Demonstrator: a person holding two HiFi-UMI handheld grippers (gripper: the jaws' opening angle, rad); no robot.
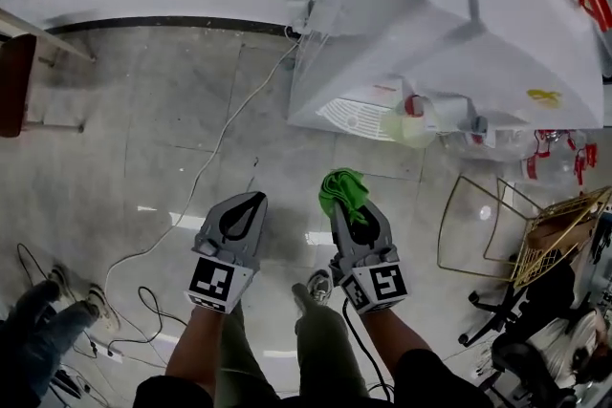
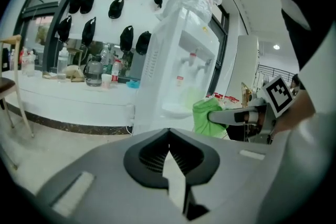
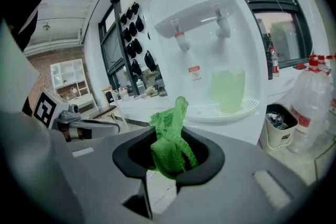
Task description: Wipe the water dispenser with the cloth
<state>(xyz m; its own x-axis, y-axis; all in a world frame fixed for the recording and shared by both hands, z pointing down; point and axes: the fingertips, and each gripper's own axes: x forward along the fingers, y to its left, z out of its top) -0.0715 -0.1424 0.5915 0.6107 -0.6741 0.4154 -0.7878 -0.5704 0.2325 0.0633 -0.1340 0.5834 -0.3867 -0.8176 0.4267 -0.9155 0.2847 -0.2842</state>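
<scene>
Clamps the green cloth (image 3: 169, 136), bunched, between the pressed-in jaws of the right gripper (image 1: 352, 210), just short of the water dispenser (image 1: 459, 24) at far right. Carries the left gripper (image 2: 168, 139) pinched together and empty, near left. Seems not yet to touch the water dispenser; leaves all the wiping to do.

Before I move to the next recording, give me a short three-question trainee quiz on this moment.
1. Multiple choice: what is the right gripper shut on? A) a green cloth B) a sponge C) nothing
2. True or false: the left gripper is shut and empty.
3. Short answer: is the green cloth touching the water dispenser?
Key: 1 A. 2 True. 3 No, it is held clear of it.
</scene>
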